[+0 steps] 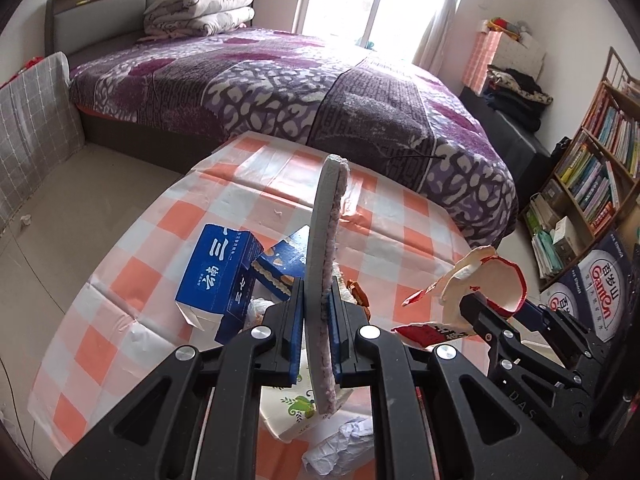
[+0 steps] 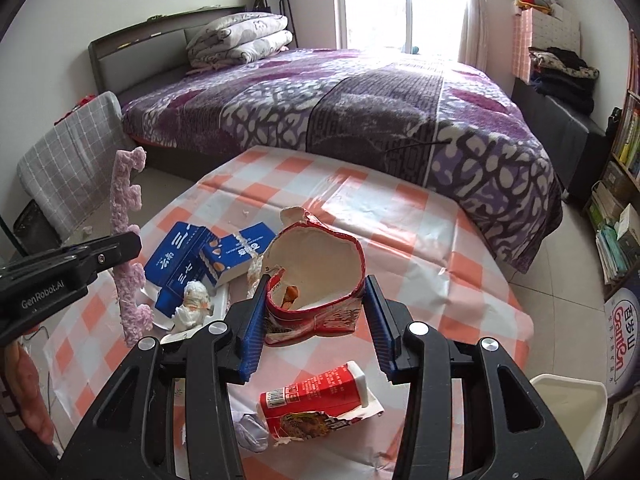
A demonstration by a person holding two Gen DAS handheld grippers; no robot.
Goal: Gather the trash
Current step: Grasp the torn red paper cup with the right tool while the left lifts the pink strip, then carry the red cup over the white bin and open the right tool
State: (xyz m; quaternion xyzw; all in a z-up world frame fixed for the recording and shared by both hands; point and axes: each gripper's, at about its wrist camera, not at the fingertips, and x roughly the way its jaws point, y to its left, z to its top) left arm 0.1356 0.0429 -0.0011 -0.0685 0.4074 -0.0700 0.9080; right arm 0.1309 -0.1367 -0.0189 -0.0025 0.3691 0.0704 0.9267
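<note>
The left gripper [image 1: 318,332] is clamped flat on a foam piece [image 1: 326,264], grey on one face and fuzzy pink on the other, which stands up past its fingertips; from the right wrist view the same piece shows as a pink jigsaw-edged strip [image 2: 128,240] held off the table. The right gripper [image 2: 316,320] has its fingers drawn in to a middling gap around a torn red cup [image 2: 316,280], both blue pads pressing its crumpled walls, and the cup looks lifted clear of the checked tablecloth [image 2: 420,240]. So the step in hand is, I judge, the pick-up: each hand carries one bit of trash and neither is yet dropped anywhere. Below the right fingers lie a red carton [image 2: 316,394] and a torn wrapper [image 2: 308,424]; beyond the left fingertips sit two blue boxes [image 1: 224,276] and crumpled tissue [image 2: 194,304]. No bin shows in either view, so the next move calls for carrying both loads to wherever the trash goes, keeping the cup upright since scraps sit inside it, then coming back for the boxes and carton.
</note>
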